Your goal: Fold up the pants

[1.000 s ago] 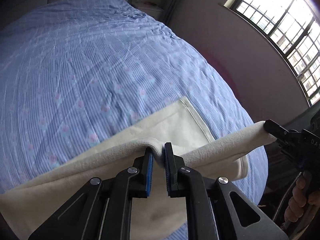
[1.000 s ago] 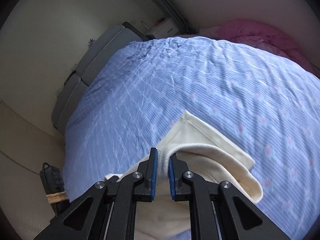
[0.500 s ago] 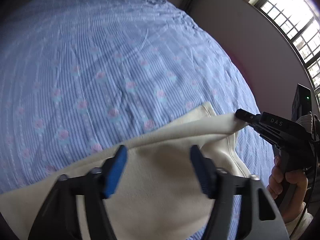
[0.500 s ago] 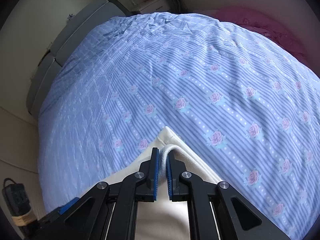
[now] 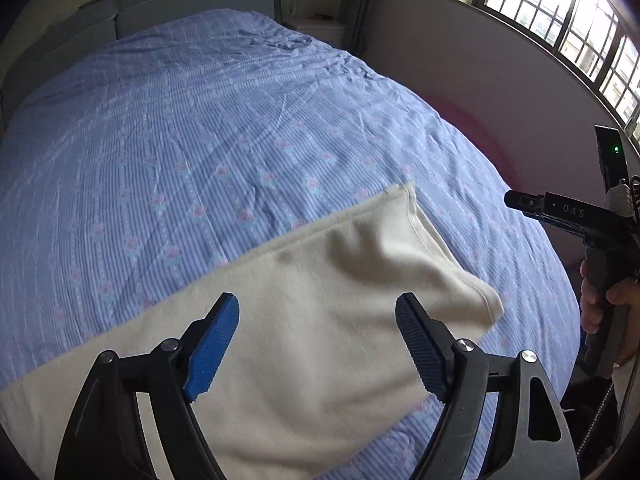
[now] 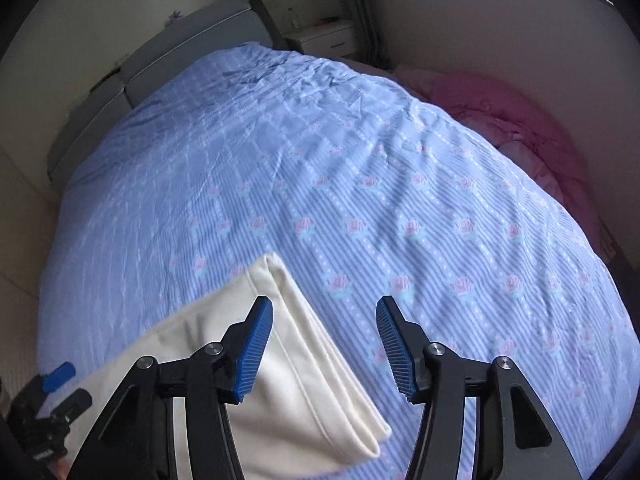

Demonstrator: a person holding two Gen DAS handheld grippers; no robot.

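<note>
Cream pants (image 5: 320,280) lie folded on the blue rose-print bed sheet (image 5: 200,140), one corner still puffed up at the right. My left gripper (image 5: 316,304) hovers above them, its jaws opening, pads apart and touching no cloth. In the right wrist view the pants (image 6: 288,360) show a layered hem edge under the left blue pad (image 6: 256,344). My right gripper (image 6: 324,308) is opening too, with only the sheet (image 6: 400,200) between its fingers. The right gripper (image 5: 520,202) also appears at the far right of the left wrist view, held by a hand (image 5: 596,304).
A grey headboard (image 6: 180,52) and a white nightstand (image 6: 328,38) stand at the far end of the bed. A pink blanket (image 6: 520,128) is heaped beside the right edge. A barred window (image 5: 560,12) is in the right wall. The left gripper (image 6: 60,384) shows at the lower left.
Both grippers let go of the pants' edge, the left first, then the right. The lifted cloth dropped flat onto the lower layer, and both grippers drew back from it.
</note>
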